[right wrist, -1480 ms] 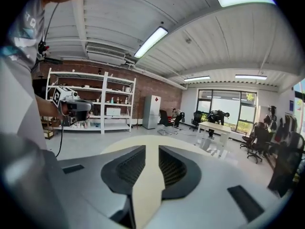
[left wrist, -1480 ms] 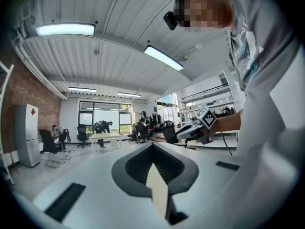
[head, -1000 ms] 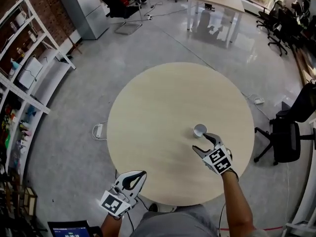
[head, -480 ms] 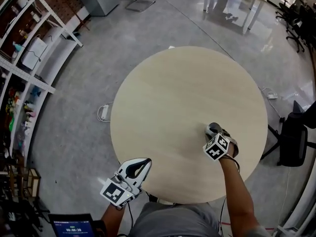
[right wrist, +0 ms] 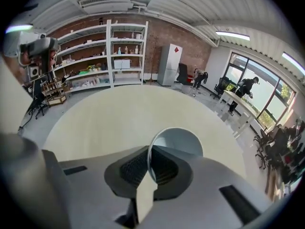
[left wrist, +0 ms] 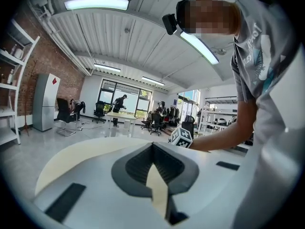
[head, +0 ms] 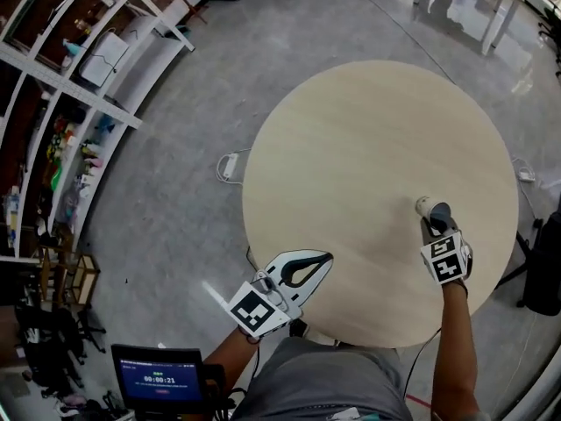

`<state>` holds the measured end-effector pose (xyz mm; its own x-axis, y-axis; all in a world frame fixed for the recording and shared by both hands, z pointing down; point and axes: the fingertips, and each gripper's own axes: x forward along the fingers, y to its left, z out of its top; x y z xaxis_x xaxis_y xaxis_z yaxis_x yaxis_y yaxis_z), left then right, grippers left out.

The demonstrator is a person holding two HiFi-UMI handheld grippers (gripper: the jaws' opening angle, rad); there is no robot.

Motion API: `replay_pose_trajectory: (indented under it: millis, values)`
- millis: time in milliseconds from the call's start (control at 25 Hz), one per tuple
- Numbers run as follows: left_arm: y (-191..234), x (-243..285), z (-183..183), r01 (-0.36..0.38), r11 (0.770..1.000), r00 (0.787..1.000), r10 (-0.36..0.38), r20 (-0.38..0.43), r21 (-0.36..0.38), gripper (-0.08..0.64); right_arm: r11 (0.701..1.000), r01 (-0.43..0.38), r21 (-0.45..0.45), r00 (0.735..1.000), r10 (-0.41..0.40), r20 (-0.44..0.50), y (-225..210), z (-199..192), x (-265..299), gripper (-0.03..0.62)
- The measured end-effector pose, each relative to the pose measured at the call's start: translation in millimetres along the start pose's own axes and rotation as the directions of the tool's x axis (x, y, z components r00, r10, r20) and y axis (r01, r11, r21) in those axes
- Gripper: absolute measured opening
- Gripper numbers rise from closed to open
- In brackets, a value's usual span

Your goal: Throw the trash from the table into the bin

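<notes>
Cup [right wrist: 180,141] – small, white and thin-walled, with a clean round rim and a smooth, pale grey-blue inside; whether it is paper or plastic cannot be told. It stands upright on the round table [head: 368,139], toward that table's right-hand edge in the head view. The tabletop is matt, pale cream with a faint wood-like grain. The right gripper [right wrist: 149,152] has just been closing and now pinches the cup's near wall between its jaws: smooth light-grey shells with dark ribbed pads. From above, the gripper and its marker cube [head: 443,259] cover most of the cup, leaving only a sliver of rim; its base and outer side show in neither view. The left gripper [head: 327,258] hangs over the table's near edge – jaws pressed together, nothing between them
</notes>
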<state>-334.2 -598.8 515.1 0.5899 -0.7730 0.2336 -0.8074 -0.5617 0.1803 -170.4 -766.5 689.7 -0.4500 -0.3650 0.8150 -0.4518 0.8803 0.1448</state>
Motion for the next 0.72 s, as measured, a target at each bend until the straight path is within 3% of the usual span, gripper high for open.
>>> replay_pose_trajectory:
  millis: [360,600,720]
  values:
    - [11.6,-84.2,27.0,0.006,0.996,0.993,-0.016,0.113,0.091,0.043,0.999,0.044,0.024,0.984,-0.048,0.174,77.4,91.1,-64.3,0.015]
    - [-70.3,-137.2,2.8,0.027,0.98,0.985,-0.059,0.162,0.197,0.043,0.994,0.087,0.062,0.955,-0.101,0.278,145.9,48.0,-146.4,0.015]
    - [-89.9,-182.3,7.7,0.025,0.97,0.975,-0.077,0.209,0.24,0.043,0.991,0.119,0.066,0.935,-0.134,0.327,185.3,55.4,-186.7,0.015]
